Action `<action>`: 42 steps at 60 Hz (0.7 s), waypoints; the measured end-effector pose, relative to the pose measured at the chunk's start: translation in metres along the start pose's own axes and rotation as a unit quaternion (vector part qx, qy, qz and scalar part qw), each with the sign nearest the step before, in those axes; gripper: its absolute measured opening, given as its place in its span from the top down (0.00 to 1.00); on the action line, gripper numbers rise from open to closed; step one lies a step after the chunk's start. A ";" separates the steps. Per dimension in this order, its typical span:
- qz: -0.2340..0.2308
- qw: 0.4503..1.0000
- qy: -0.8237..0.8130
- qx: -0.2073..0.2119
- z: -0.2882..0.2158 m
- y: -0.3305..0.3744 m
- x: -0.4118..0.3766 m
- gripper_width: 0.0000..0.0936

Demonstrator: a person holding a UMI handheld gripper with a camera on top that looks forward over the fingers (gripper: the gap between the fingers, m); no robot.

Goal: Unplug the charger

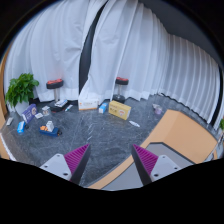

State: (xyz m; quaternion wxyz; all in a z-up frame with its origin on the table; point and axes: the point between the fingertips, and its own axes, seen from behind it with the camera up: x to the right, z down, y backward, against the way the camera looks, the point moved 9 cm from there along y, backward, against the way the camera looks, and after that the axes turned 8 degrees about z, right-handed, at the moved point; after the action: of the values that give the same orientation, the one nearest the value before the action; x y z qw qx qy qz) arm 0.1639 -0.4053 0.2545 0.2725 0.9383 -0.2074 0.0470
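Ahead, my gripper [112, 163] points into a room with a grey speckled floor [100, 135] and long white curtains [130, 50] hanging across the far side. My two fingers sit at six o'clock, low in the view, each with a magenta pad [77, 158] on its inner face. They stand well apart, with a wide gap of bare floor between them, and they hold nothing.

At about four o'clock, just beyond my right finger, a pale wooden tabletop [178, 135] angles in, with a grey panel [170, 155] along its near edge.

At about ten o'clock a green potted plant [20, 90] stands by the curtain. Below it, toward nine o'clock, small items lie scattered on the floor [35, 118], some white, some blue; they are too small for me to name. A dark gap [92, 40] splits the curtains near twelve o'clock. Below it, a little past the centre, a yellowish box [119, 109] sits on the floor, with a flat cardboard piece [88, 104] to its left. Two dark stools [55, 83] stand against the curtain, one toward eleven o'clock and one toward one o'clock.

I cannot pick out a charger anywhere; if it lies among the small items, I cannot tell which it is.
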 end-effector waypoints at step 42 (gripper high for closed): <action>-0.013 0.999 -0.041 -0.032 0.073 -0.002 -0.222 0.09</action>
State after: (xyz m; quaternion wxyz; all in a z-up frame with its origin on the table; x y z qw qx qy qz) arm -0.0389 -0.3620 0.1474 0.2940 0.9330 -0.2076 -0.0019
